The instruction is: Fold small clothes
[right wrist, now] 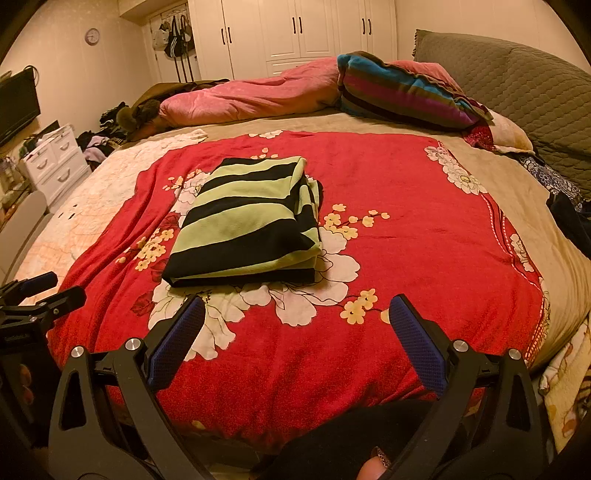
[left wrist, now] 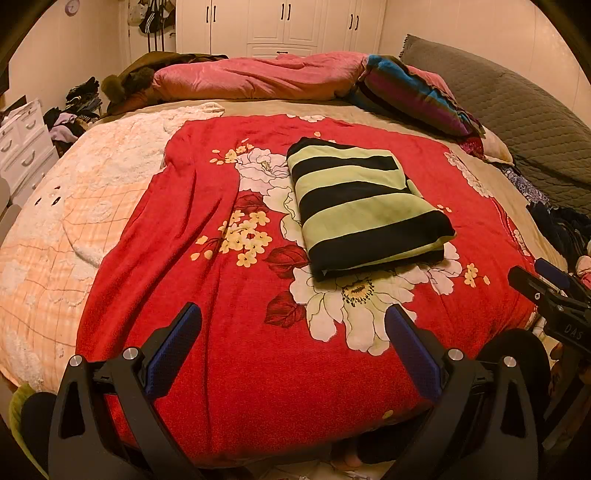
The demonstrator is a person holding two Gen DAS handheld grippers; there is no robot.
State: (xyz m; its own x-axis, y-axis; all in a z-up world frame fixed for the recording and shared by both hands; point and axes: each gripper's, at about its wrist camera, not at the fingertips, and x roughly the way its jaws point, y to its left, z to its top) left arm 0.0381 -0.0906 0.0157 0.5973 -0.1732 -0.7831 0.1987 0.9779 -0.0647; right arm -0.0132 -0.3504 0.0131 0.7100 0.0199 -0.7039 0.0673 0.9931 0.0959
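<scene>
Here, one folded striped garment (left wrist: 369, 206), green and black bands, lying flat near the middle of one red blanket (left wrist: 229, 369) with white and yellow flowers. Spread over one bed (right wrist: 480, 162), that blanket, with a peach quilt (left wrist: 74, 229) beside it on the left. Two grippers, both empty and touching nothing. Left gripper (left wrist: 293, 321) with jaws spread wide, two blue pads (left wrist: 173, 350) apart, hovering above the near edge of the blanket, short of the garment. Right gripper (right wrist: 297, 314) likewise gaping, two blue pads (right wrist: 417, 347) well apart, just short of the garment's near hem. Seen too in the left wrist view at the right edge, the right gripper, beside the blanket; in the right wrist view at the left edge, the left one, likewise low and apart from the garment. At the far end of the bed: one pink duvet (right wrist: 251, 96), bunched; one striped pillow (right wrist: 406, 92) in blue, magenta and brown; one grey quilted headboard cushion (right wrist: 524, 88). Beyond, one white wardrobe (right wrist: 303, 29) with six dark handles in view. On the left wall, one round clock (right wrist: 92, 36); below it, one dark screen (right wrist: 16, 105) and one white drawer unit (right wrist: 55, 162). One heap of dark clothes (left wrist: 74, 118) on the floor by the drawers.
</scene>
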